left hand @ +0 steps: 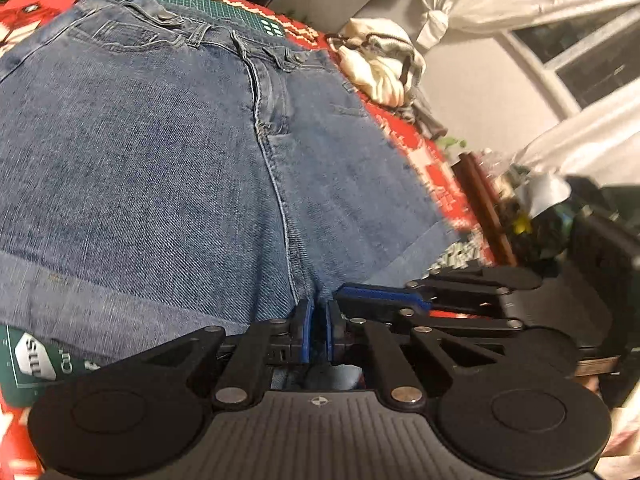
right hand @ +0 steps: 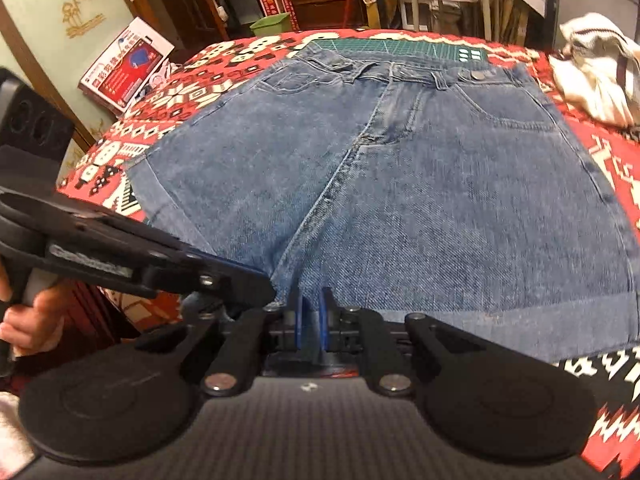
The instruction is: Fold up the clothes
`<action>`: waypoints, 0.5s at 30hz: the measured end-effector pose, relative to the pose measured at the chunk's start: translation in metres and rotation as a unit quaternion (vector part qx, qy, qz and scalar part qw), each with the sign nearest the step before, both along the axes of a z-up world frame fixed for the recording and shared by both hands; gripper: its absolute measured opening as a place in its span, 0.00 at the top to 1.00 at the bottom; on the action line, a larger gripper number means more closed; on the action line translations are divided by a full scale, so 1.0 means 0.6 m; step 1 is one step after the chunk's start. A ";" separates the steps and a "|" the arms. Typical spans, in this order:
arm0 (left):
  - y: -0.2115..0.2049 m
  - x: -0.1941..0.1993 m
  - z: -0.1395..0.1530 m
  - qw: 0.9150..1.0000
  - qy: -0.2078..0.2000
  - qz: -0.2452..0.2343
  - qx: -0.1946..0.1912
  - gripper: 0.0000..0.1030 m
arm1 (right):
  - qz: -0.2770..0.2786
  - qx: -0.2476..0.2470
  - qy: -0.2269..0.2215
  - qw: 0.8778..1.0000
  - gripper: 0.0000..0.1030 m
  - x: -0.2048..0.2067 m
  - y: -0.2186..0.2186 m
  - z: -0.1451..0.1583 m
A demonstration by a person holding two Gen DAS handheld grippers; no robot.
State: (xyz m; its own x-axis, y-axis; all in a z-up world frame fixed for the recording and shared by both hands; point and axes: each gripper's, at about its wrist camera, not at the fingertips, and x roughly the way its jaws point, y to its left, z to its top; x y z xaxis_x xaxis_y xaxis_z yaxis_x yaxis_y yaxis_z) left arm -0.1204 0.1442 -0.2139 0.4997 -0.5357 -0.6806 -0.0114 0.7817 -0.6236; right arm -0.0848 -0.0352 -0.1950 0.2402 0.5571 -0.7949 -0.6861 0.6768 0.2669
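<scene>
While both grippers sit together at the near edge of the table, a pair of denim shorts [right hand: 400, 184] lies spread flat and face up on a green cutting mat [right hand: 392, 46], which rests on a red patterned tablecloth [right hand: 224, 64]. The waistband, with its metal button [right hand: 477, 75], points away from the person; the two cuffed leg openings point back toward them. The shorts' top-to-bottom axis runs straight away from the grippers, along the fly seam, and the wider span runs left to right.

The left gripper [left hand: 317, 326] and the right gripper [right hand: 311, 322] are both at the crotch, where the legs meet. Each has its blue fingers drawn nearly together with a slim gap, and denim reaches right up to the fingertips. Whether either one pinches cloth there I cannot tell. In the right wrist view the left gripper comes in from the left, its tip touching or just beside the right one's fingers, with the person's hand [right hand: 28, 320] on its handle. Neither is clearly nearer.

Spread out, one layer, the shorts show no fold. From the crotch, one leg lies to each side, so a lengthwise fold would carry one leg across the seam onto the other.

A crumpled cream garment [right hand: 596, 80] lies well apart at the far right.
</scene>
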 end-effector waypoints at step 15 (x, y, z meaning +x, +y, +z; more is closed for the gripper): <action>-0.011 0.044 -0.003 0.996 0.004 -0.038 0.082 0.98 | 0.007 -0.020 0.025 0.999 0.90 0.041 0.016 -0.012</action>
